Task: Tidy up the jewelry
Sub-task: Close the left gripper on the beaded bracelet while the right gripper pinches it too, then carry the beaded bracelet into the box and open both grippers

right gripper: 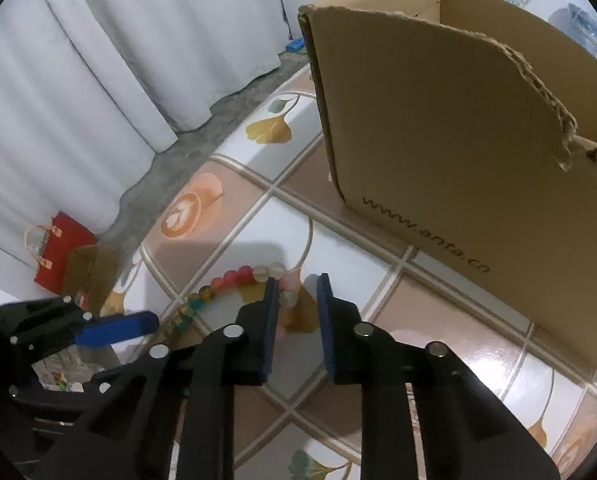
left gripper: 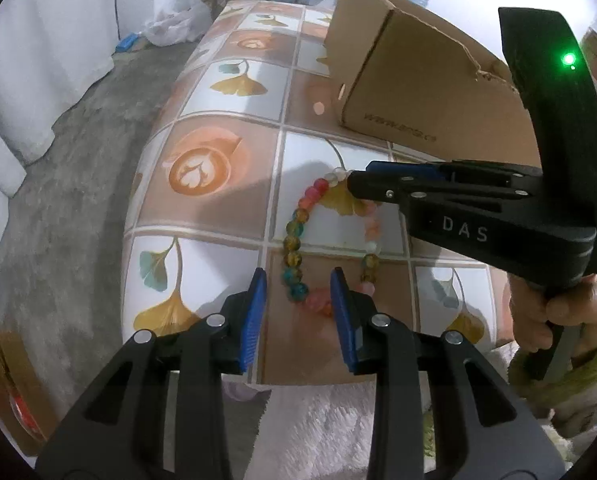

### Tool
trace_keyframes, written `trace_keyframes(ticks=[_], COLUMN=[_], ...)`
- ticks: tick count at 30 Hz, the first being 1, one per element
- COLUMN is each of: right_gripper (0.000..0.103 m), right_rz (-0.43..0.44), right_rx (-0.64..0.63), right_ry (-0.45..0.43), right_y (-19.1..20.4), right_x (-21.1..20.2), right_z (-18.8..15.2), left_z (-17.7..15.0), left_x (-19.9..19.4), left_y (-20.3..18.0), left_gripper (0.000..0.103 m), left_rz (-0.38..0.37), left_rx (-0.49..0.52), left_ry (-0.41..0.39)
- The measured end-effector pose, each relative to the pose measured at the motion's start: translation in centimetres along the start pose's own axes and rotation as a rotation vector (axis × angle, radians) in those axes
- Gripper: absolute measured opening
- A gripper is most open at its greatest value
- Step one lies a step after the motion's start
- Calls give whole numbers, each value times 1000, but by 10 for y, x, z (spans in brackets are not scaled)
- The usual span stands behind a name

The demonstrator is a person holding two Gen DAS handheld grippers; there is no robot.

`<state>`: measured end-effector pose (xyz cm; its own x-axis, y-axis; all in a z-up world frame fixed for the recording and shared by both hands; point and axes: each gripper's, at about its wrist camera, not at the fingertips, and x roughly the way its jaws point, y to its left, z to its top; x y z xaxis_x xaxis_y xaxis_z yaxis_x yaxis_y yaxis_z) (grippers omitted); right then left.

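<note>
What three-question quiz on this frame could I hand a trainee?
1. True or false: the beaded bracelet lies inside the cardboard box.
2. Which gripper has its tips at the far end of the bracelet loop, nearest the box? A) left gripper B) right gripper C) neither
3. Fill in: the bracelet rests on the tablecloth, over a printed ______ leaf.

Key
1. False. It lies flat on the tablecloth in front of the box.
2. B. The left gripper sits at the near end of the loop; both stand open.
3. Yellow ginkgo.
</note>
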<state>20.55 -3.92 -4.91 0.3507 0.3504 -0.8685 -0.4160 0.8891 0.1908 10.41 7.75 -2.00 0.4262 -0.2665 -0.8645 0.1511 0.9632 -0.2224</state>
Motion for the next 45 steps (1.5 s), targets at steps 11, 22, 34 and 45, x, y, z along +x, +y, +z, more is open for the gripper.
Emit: trace_keyframes(ticks=[11,22,34,45], right_gripper=[10,9,9,9], right_rz=[-88,-180,-297,-389], right_rx=[38,66,56,-50], right_ry=[-14,-91,-268,-490], right_y=[-17,-29,-29,-54], right_x=[-18,-38,-123,-235], right_z=[-19,-32,-46,-19], left_z=[6,4,25,72], left_x=[8,3,-63,-118], left_y=[-27,-57,-100,-157], left_gripper=[19,8,8,8], left_rz=[97,61,-131,-237], left_rx=[128,213,323,460], left_ry=[-19,-67,-204,-368])
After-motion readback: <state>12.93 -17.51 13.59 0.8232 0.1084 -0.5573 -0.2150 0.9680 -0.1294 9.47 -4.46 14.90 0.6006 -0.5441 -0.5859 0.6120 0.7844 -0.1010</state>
